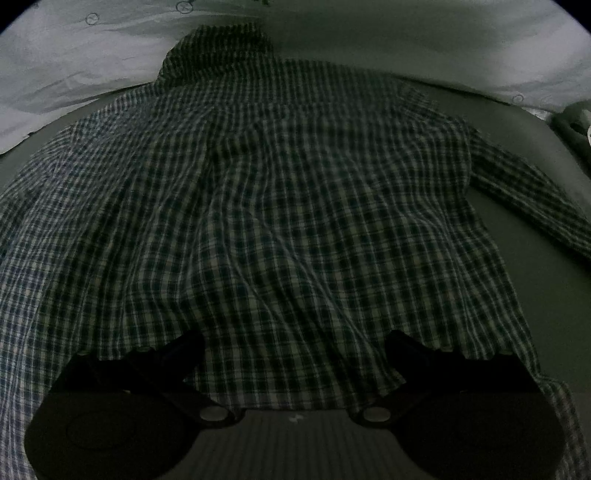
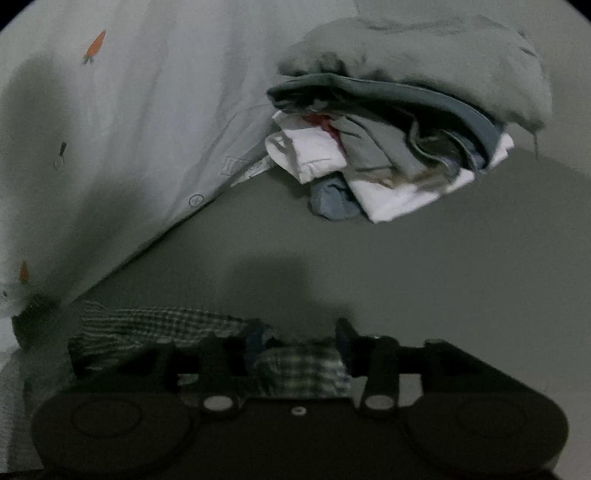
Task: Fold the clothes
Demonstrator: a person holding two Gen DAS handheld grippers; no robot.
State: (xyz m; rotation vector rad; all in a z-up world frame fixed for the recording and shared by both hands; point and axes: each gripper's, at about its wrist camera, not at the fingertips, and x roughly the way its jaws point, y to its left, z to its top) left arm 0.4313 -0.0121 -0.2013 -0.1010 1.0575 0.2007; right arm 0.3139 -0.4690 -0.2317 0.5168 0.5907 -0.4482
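Now holding shirt (image 1: 295, 206) cloth tight in right gripper (image 2: 299, 354), left gripper (image 1: 295, 343) wide open; next, folding held part over

A plain grey-green bed surface (image 2: 406, 266) fills the lower and right part of the right wrist view and shows beside the cloth in the left wrist view (image 1: 546, 236). A pale sheet (image 2: 147, 110) lies over its far left side, rumpled, printed with small orange carrots (image 2: 95, 46) and little ring marks (image 2: 195, 200). The same pale sheet (image 1: 74, 59) runs along the far edge in the left wrist view, where ring marks (image 1: 91, 18) show too
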